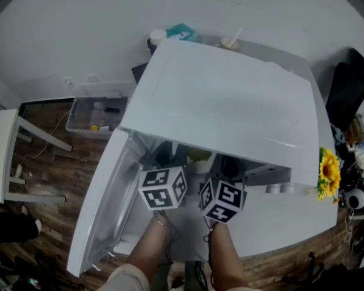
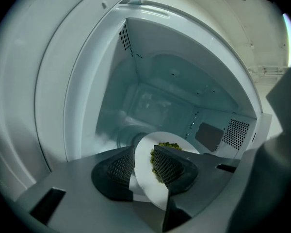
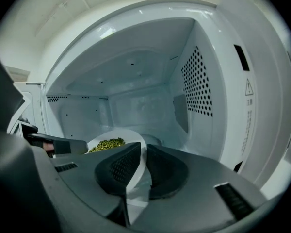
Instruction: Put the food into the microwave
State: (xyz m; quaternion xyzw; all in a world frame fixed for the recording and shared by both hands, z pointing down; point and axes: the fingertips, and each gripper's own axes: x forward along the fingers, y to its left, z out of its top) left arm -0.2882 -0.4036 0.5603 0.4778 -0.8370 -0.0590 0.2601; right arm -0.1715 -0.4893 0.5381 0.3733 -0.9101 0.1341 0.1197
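Two grippers share one white plate (image 2: pixel 144 174): the left gripper (image 2: pixel 144 154) is clamped on one side of its rim and the right gripper (image 3: pixel 143 154) on the opposite side, with the pads of each pressed against both faces of the rim. A heap of small green food (image 3: pixel 106 143) lies on the plate, just ahead of both jaw pairs. The plate sits at the mouth of the white microwave (image 1: pixel 230 102), whose cavity (image 3: pixel 136 96) opens directly ahead of the grippers. The door (image 1: pixel 103 211) stands swung open on the left gripper's outer side.

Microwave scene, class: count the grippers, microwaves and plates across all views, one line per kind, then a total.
Grippers: 2 (left gripper, right gripper)
Microwave: 1
Plate: 1
Total: 4
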